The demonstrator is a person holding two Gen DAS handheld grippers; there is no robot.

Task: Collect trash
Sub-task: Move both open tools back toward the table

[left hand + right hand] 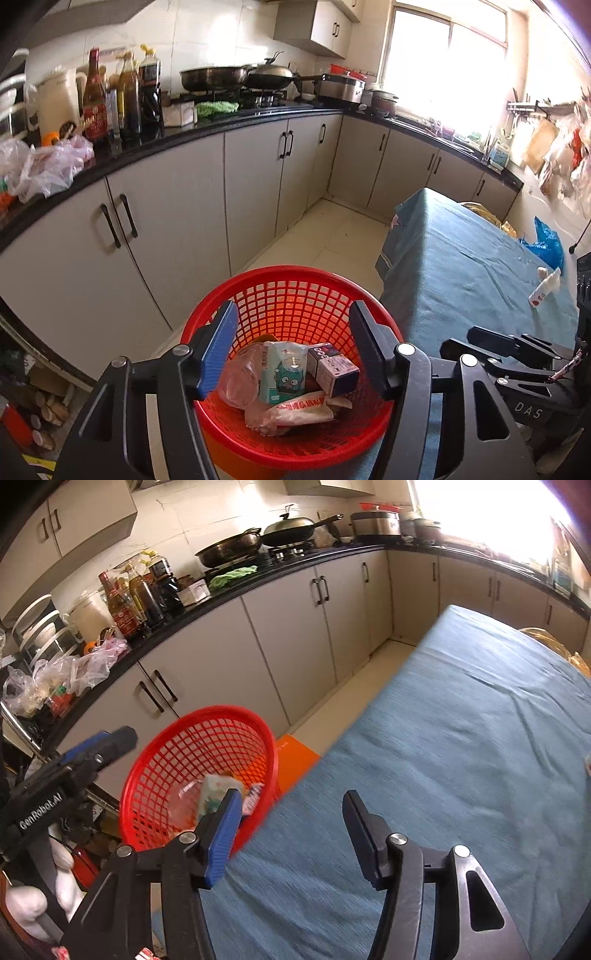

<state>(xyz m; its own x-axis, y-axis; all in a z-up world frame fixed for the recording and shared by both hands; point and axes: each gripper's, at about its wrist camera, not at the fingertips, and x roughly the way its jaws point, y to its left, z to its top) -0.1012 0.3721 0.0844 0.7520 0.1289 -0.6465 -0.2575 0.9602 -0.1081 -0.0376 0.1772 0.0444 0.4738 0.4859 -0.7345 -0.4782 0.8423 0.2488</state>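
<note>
A: Both hand-held grippers are spread partway and hold nothing. The left hand-held gripper [293, 345] hangs over the red basket [258, 284], and the right hand-held gripper [291, 834] is over the blue-covered counter [461, 738], near its left edge.

B: Where's the trash?

A: Most of it sits in the basket: a small box [332, 367], a green printed packet [282, 373] and some crumpled wrappers [291, 410]. One white tube-like piece [545, 290] lies well apart, toward the counter's far right side in the left view. I'd judge that's what remains.

B: What could go wrong?

A: The basket stands at the counter's left edge, beside the cabinets. In the right view its rim is just beside the right gripper's blue finger [221, 842]. A careless sweep there could knock it over and spill everything.

B: And the tube?

A: It looks light and round, so it may roll or slip under a pinch. The cloth could also bunch between the pads.
</note>
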